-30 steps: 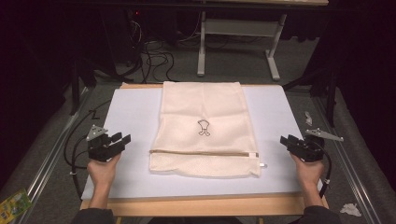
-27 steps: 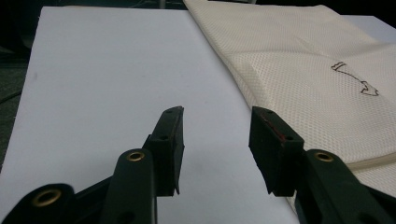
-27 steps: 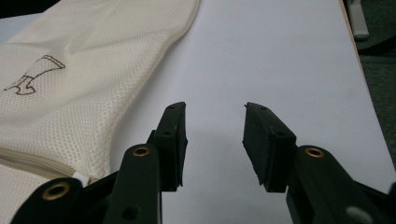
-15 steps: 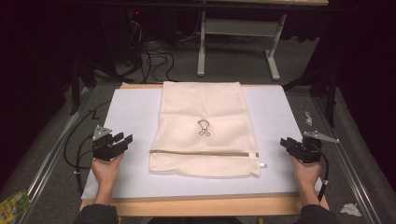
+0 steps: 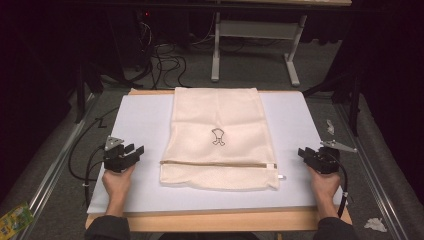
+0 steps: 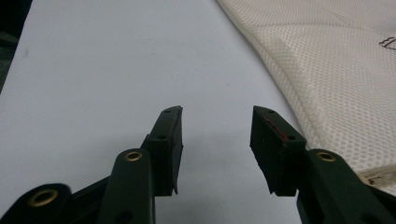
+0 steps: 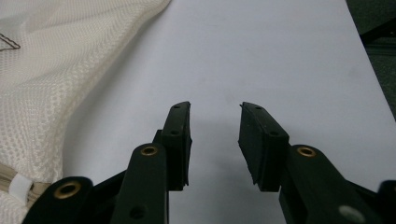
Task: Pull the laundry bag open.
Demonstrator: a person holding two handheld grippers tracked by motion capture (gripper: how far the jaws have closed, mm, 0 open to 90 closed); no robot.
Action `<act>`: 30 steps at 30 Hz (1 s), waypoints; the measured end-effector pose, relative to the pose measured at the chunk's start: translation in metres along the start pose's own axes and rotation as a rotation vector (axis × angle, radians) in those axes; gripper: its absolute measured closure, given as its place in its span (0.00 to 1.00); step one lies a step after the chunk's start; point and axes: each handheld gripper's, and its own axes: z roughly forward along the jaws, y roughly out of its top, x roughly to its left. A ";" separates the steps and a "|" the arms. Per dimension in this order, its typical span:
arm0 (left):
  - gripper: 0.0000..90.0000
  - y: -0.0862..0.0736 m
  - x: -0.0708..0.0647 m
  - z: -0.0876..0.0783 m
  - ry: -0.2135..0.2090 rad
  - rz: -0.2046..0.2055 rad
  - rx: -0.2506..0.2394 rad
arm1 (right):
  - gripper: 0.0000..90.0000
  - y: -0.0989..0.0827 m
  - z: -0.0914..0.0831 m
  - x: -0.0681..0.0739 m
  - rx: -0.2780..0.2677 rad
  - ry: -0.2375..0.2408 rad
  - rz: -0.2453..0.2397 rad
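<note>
A cream mesh laundry bag (image 5: 220, 125) lies flat in the middle of the white sheet (image 5: 140, 120), with a small dark emblem (image 5: 218, 136) on it and a zipper (image 5: 217, 163) running across near its front edge. My left gripper (image 5: 136, 151) sits low over the sheet to the left of the bag (image 6: 336, 70), open (image 6: 217, 116) and holding nothing. My right gripper (image 5: 302, 152) rests to the right of the bag (image 7: 46, 70). Its jaws (image 7: 215, 109) have just been closing a little but stand open, with only bare sheet between them.
The sheet covers a wooden table whose front edge (image 5: 220, 220) shows. Dark floor surrounds it, with cables (image 5: 165, 55) and a metal desk frame (image 5: 255, 30) behind. A green packet (image 5: 15, 217) and crumpled paper (image 5: 374, 224) lie on the floor.
My left gripper has sunk slightly toward the sheet. The right gripper's jaws have narrowed a little. The bag has not moved.
</note>
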 end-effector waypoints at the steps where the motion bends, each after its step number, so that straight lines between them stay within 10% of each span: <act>1: 0.60 0.000 0.000 0.001 0.001 0.003 -0.001 | 0.72 0.000 0.001 0.000 0.001 -0.003 -0.004; 30: 0.54 -0.010 -0.006 0.017 0.072 0.062 0.004 | 0.60 -0.007 0.009 0.010 -0.023 -0.085 -0.102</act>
